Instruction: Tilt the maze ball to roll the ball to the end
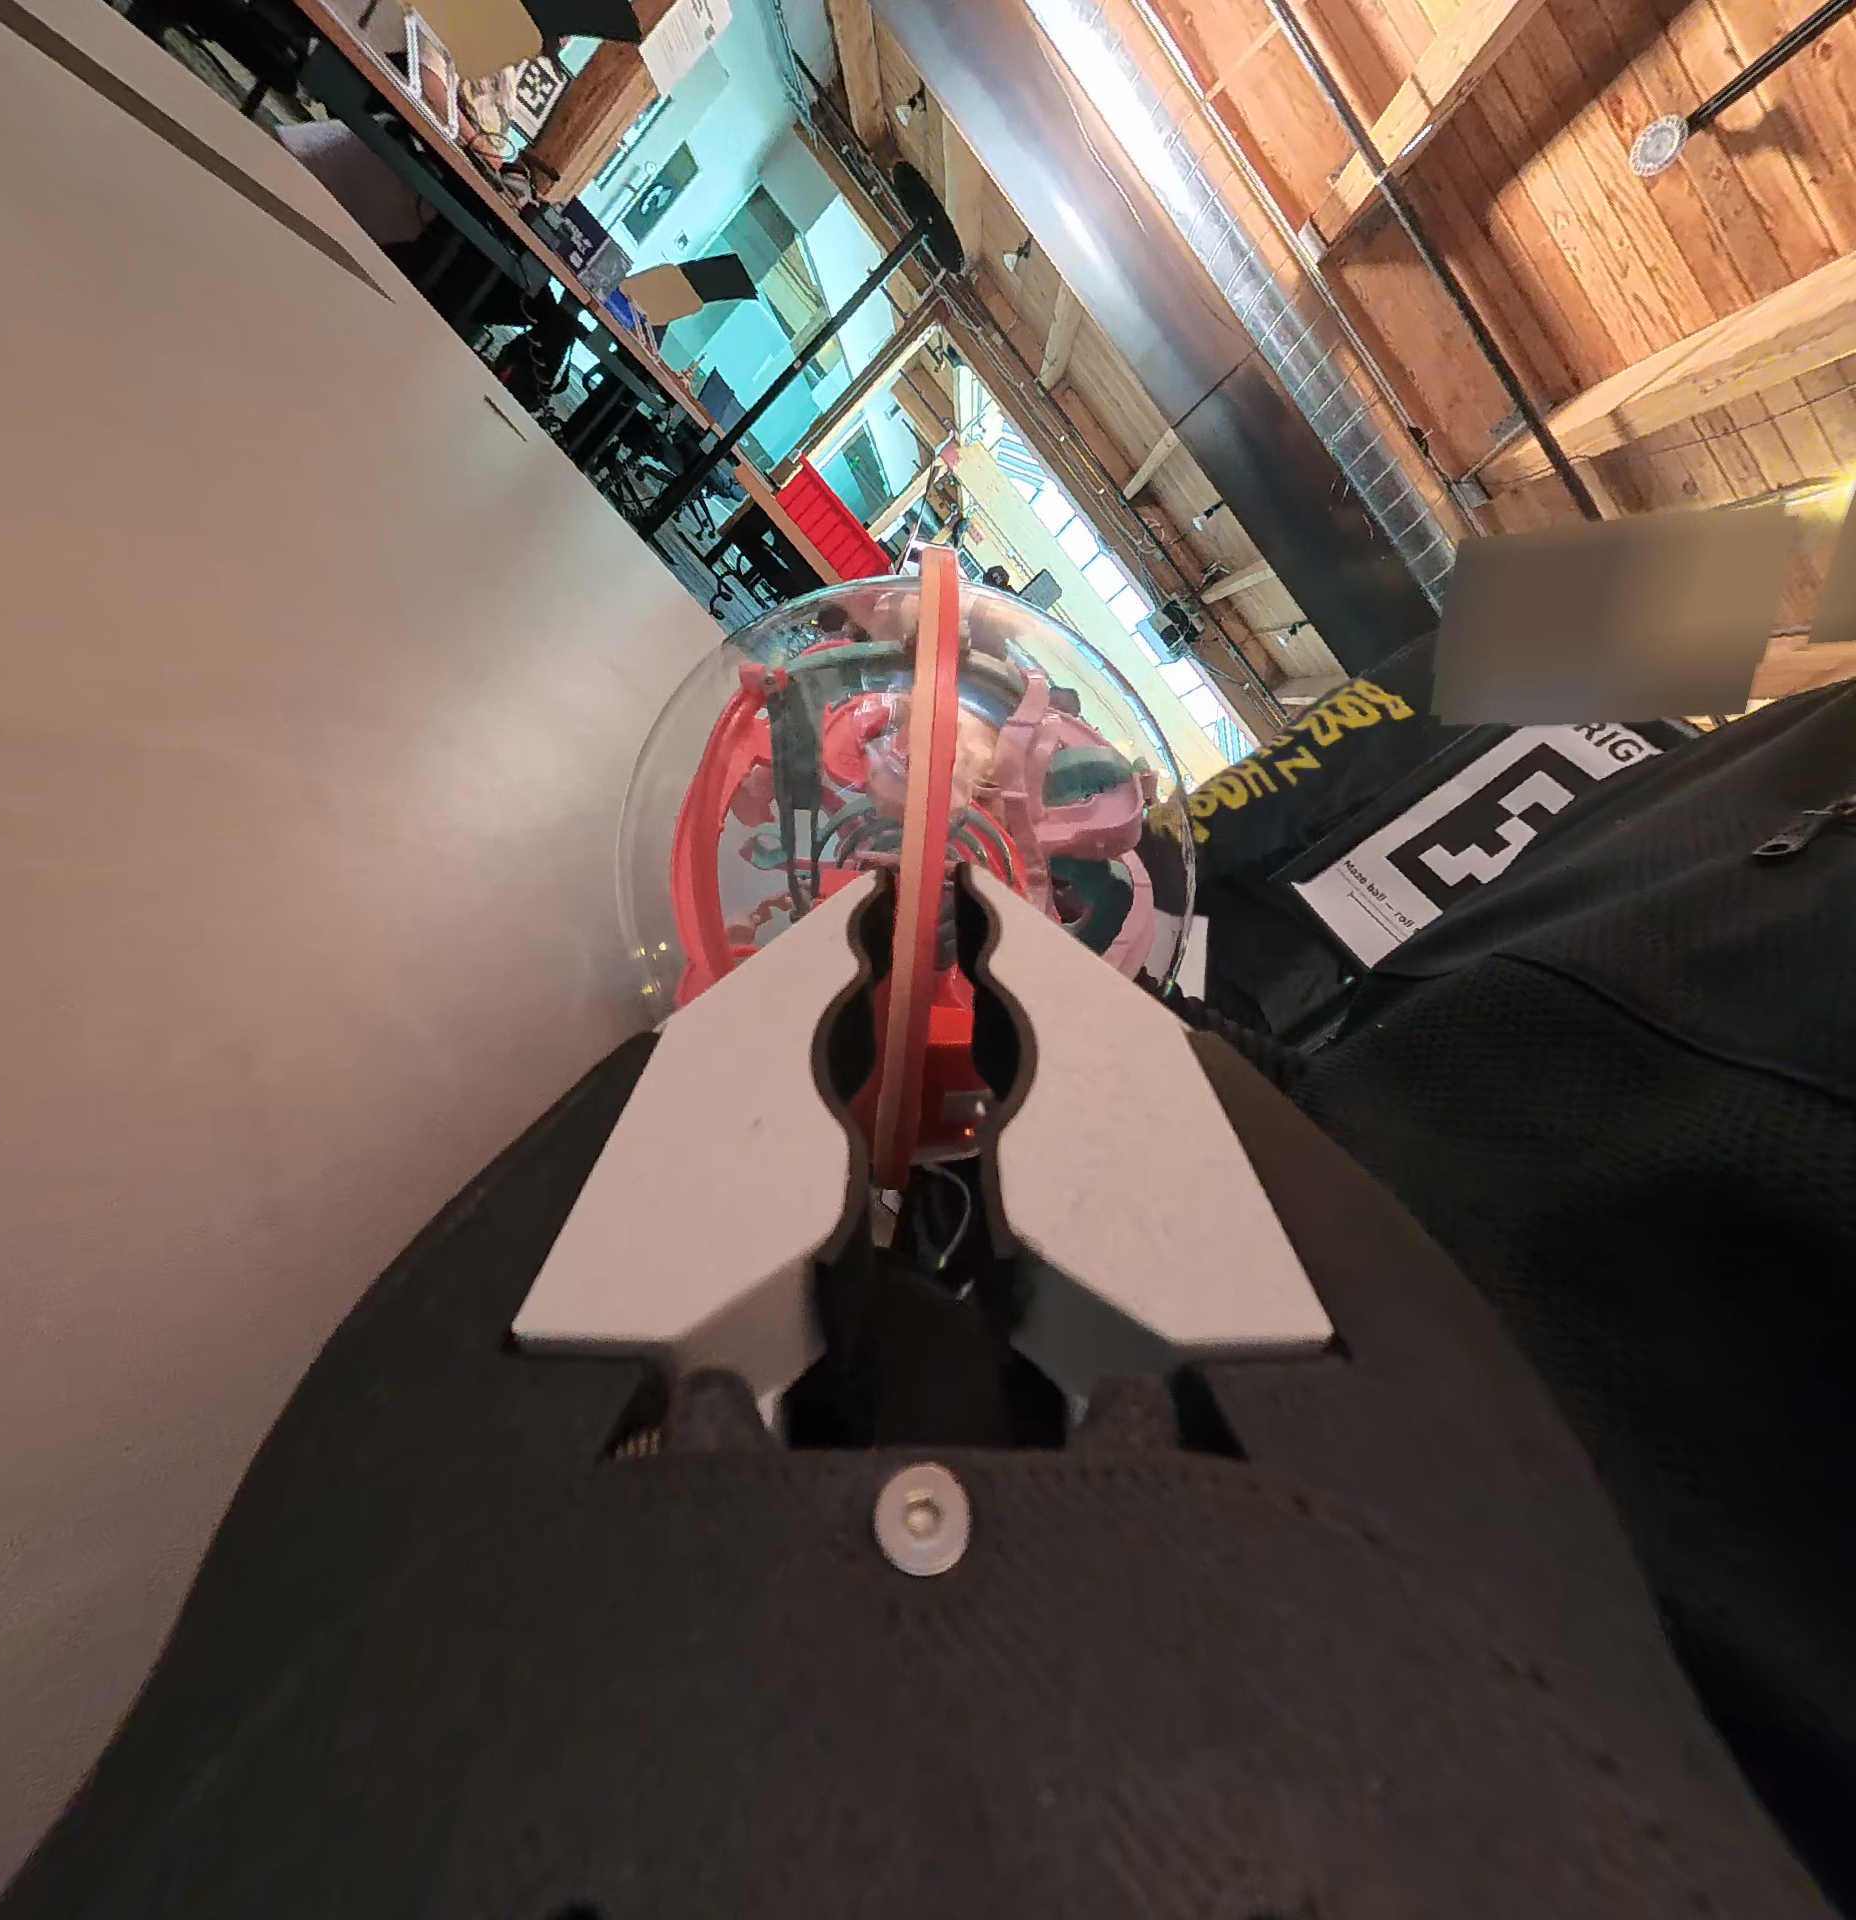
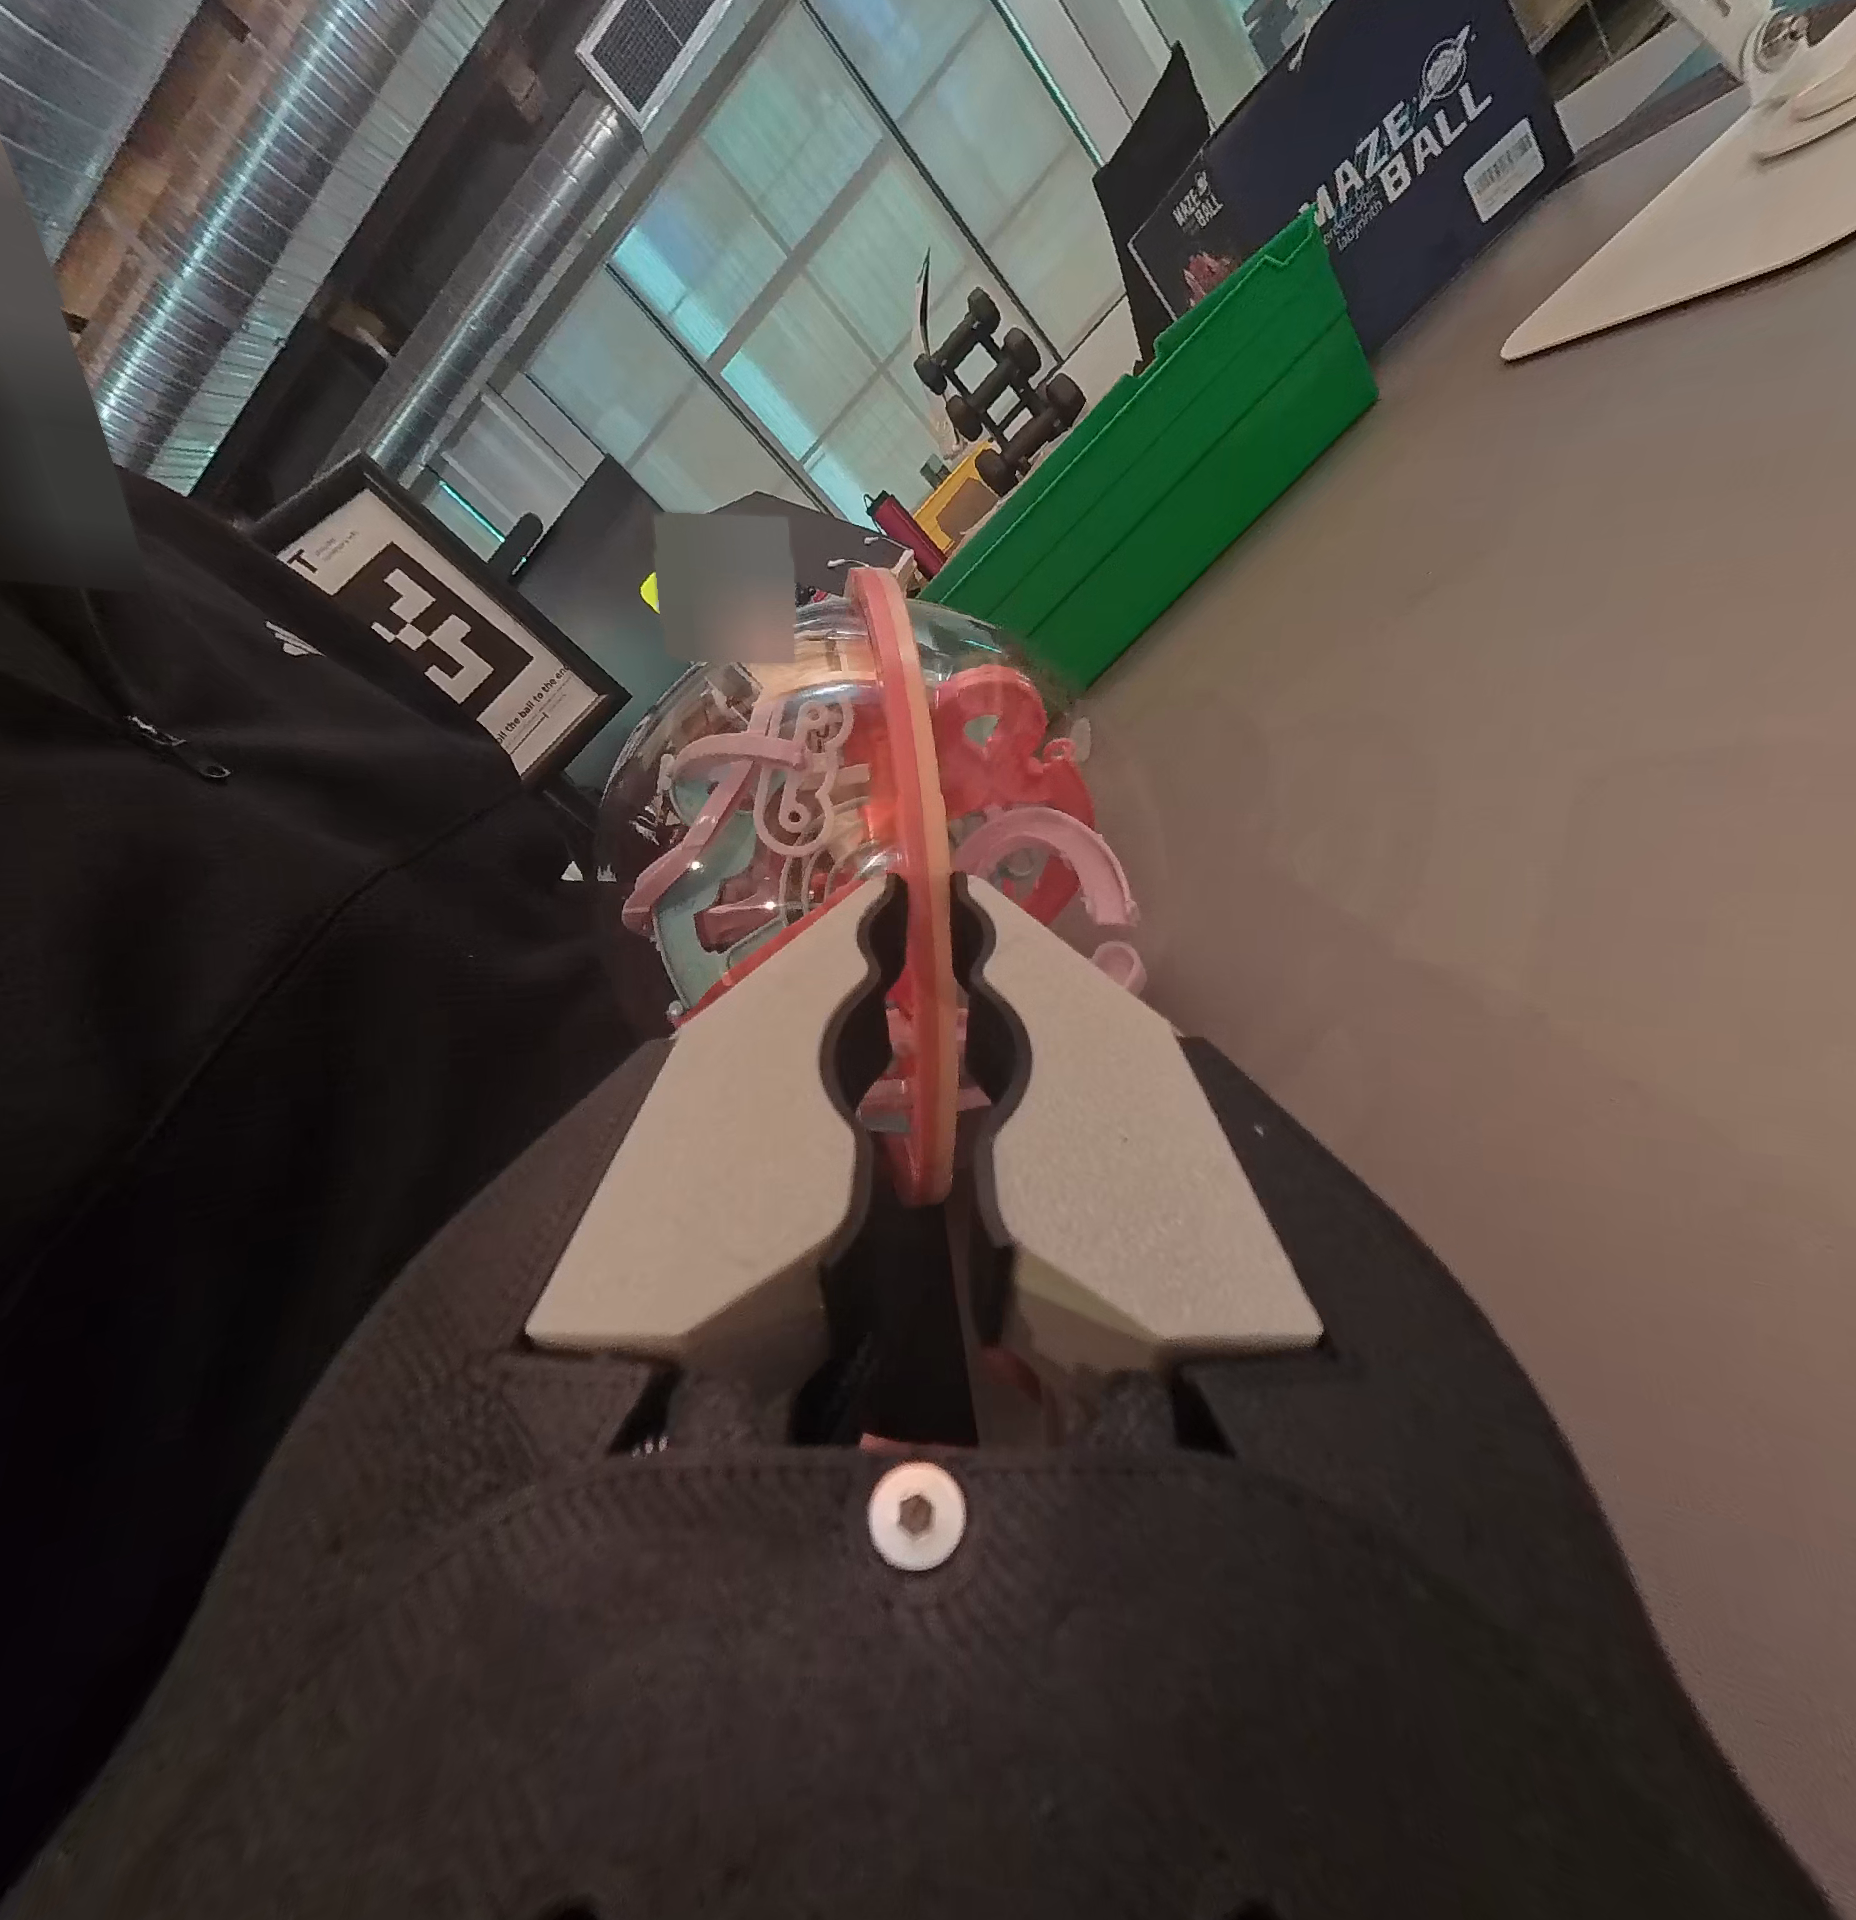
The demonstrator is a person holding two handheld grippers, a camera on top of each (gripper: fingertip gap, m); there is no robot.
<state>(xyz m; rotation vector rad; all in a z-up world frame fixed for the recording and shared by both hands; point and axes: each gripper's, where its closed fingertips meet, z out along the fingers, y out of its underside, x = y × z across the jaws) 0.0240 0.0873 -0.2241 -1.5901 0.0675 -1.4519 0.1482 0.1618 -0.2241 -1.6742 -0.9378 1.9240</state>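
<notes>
While its flat red rim stands edge-on, the clear plastic maze ball [image 1: 903, 790] is grasped on that rim by both left gripper [image 1: 922, 883] and right gripper [image 2: 929, 883] fingers above the grey worktop [image 2: 1526, 935].

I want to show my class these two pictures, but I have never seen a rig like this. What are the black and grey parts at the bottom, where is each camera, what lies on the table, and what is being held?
There is no robot arm. A person in black clothing holds a two-finger gripper in each hand, and each gripper carries a wide-angle camera looking forward along its grey fingers.

One picture comes from the left gripper, the other from the right gripper. Both close on the red rim around a clear maze ball with red, pink and teal tracks inside, one from each side.

On the grey table lie a green bin, a dark box and a pale mat.
</notes>
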